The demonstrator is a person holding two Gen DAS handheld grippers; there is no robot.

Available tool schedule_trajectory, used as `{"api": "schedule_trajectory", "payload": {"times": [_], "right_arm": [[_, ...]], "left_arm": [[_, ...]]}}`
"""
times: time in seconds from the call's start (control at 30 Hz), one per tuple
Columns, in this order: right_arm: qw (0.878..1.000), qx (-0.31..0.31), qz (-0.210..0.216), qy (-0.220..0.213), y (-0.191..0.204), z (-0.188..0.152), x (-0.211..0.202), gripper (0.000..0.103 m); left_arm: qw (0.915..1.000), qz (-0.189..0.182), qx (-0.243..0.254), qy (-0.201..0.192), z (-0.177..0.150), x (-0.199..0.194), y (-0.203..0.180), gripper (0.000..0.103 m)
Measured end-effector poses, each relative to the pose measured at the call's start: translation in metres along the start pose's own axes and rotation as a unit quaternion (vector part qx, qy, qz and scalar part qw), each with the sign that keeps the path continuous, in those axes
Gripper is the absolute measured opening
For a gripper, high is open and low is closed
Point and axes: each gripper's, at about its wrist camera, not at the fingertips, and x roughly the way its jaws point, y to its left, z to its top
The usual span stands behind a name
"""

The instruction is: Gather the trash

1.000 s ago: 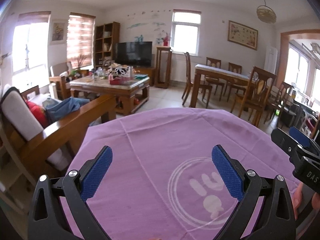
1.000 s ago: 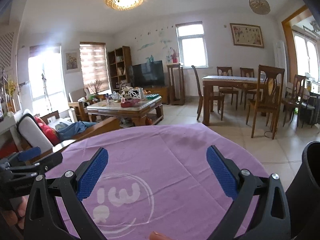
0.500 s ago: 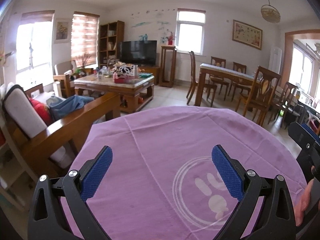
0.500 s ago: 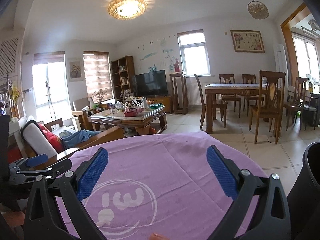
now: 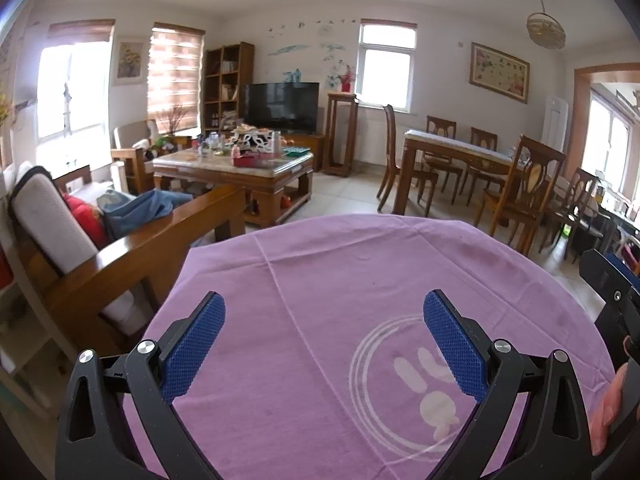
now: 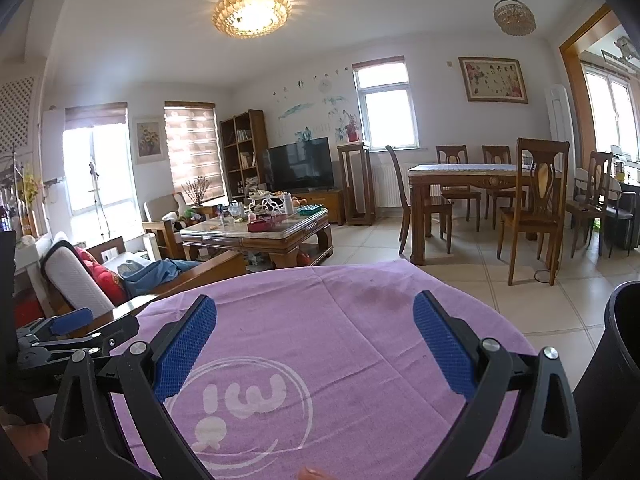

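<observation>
Both grippers empty, jaws wide: left gripper point(image 5: 324, 330) and right gripper point(image 6: 314, 330) hover over purple tablecloth point(image 5: 360, 272) w/ white logo point(image 6: 248, 404). No trash visible on cloth. Dark bin point(image 6: 618, 360) just right of table edge. Step looks like searching; next move prob. needs scanning elsewhere, e.g. cluttered coffee table point(image 6: 260, 232) far left.

A bright living and dining room with white walls and a pale tiled floor point(image 6: 472, 280). A lit ceiling lamp point(image 6: 251, 11) glows at upper centre. A television point(image 6: 299, 164) stands mid-frame, a wooden coffee table point(image 6: 256, 236) below it, a dining table point(image 6: 476, 184) with chairs right, blind-covered windows point(image 6: 194, 148) left.
</observation>
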Motion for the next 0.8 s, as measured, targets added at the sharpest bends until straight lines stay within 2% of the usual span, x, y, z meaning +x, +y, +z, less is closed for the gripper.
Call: {"api": "schedule_trajectory", "payload": {"times": [0.8], "right_arm": [[1.0,0.002,-0.001,0.002,-0.0002,0.0018,0.0009,0.098]], "left_arm": [[1.0,0.0,-0.002,0.0,-0.0005,0.0005,0.0017,0.098]]}}
